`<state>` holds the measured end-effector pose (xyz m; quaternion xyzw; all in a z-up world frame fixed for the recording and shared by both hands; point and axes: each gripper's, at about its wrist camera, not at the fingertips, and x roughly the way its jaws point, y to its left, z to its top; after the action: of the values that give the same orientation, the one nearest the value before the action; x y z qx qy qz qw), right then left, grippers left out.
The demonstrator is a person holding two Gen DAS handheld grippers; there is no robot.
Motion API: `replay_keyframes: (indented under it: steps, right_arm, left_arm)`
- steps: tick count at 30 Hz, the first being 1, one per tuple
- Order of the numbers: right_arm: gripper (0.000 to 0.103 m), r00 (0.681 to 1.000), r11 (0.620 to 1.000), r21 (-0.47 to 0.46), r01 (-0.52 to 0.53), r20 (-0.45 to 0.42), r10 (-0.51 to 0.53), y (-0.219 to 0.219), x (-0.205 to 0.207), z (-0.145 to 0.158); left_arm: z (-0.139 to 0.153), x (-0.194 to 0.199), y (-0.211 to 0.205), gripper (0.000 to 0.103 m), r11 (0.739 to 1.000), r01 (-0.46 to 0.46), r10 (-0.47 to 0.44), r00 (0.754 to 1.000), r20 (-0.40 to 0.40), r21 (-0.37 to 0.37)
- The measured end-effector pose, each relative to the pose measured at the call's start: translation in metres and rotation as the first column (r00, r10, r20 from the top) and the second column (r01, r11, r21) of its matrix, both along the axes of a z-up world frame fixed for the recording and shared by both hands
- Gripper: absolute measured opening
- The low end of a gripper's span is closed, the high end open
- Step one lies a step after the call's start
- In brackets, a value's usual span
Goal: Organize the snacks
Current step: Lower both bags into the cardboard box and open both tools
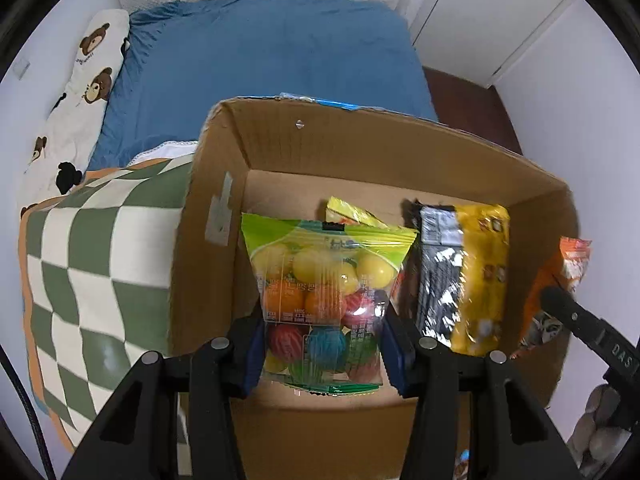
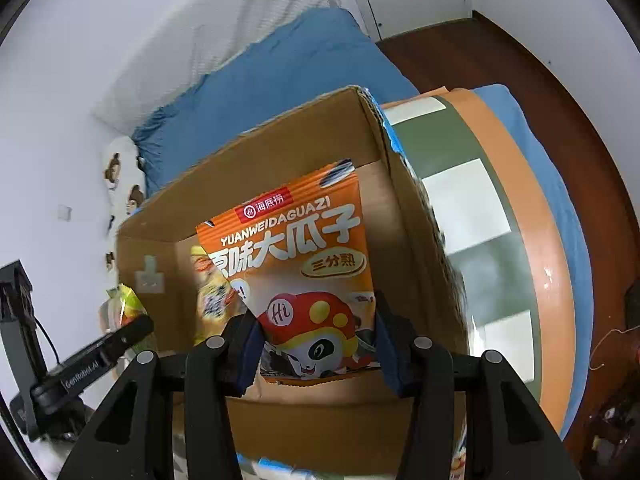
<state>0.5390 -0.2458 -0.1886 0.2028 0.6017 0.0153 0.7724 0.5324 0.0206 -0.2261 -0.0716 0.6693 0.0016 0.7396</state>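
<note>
Both grippers are loaded over the open brown cardboard box (image 1: pixel 384 152), which sits on a green-and-cream checkered blanket (image 1: pixel 100 264) over a blue bedsheet (image 1: pixel 272 52); the left gripper (image 1: pixel 322 344) is clenched on a clear green-topped bag of coloured ball candies (image 1: pixel 324 292), pads pressing on both side edges, bag hanging above the box interior; the right gripper (image 2: pixel 318 344) is clamped on an orange sunflower-seed packet with a panda cartoon (image 2: pixel 296 256), held over the box near its right wall. Progress, judged from what lies there: partly done; already inside the box are a yellow-and-black foil snack bag (image 1: pixel 464 272) standing toward the right side and a smaller yellow-green packet (image 1: pixel 352 212) behind the candy bag; whether more lies underneath is hidden. Left to do: lower and let go of the two held bags; any snacks outside the box are not visible. Count: one box; four snack packs seen, two in the box and two in the grippers; two grippers, both gripping; one bear-print pillow (image 1: pixel 88 92) at the head of the bed, not part of the job.
</note>
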Motion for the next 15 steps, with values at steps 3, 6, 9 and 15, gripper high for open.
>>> replay_keyframes:
  steps: [3, 6, 9, 15]
  right_arm:
    - [0.052, 1.0, 1.0, -0.012, -0.011, -0.015, 0.011, -0.003, 0.013, -0.015]
    - [0.073, 1.0, 0.999, -0.051, -0.018, -0.026, 0.016, -0.004, 0.026, -0.026]
    - [0.087, 0.999, 0.999, -0.038, -0.038, -0.031, 0.037, 0.0, 0.03, -0.026]
    - [0.09, 0.998, 0.997, -0.059, -0.052, -0.04, 0.05, 0.004, 0.031, -0.028]
  left_arm:
    - [-0.018, 0.016, 0.003, 0.047, 1.0, -0.009, 0.009, 1.0, -0.03, 0.007]
    - [-0.03, 0.024, 0.01, 0.059, 0.999, -0.051, 0.051, 0.998, -0.048, -0.014]
    - [-0.033, 0.029, 0.016, 0.072, 0.995, -0.088, 0.086, 0.995, -0.042, -0.043]
    - [-0.028, 0.027, 0.008, 0.073, 0.998, -0.054, 0.054, 0.998, -0.012, -0.008]
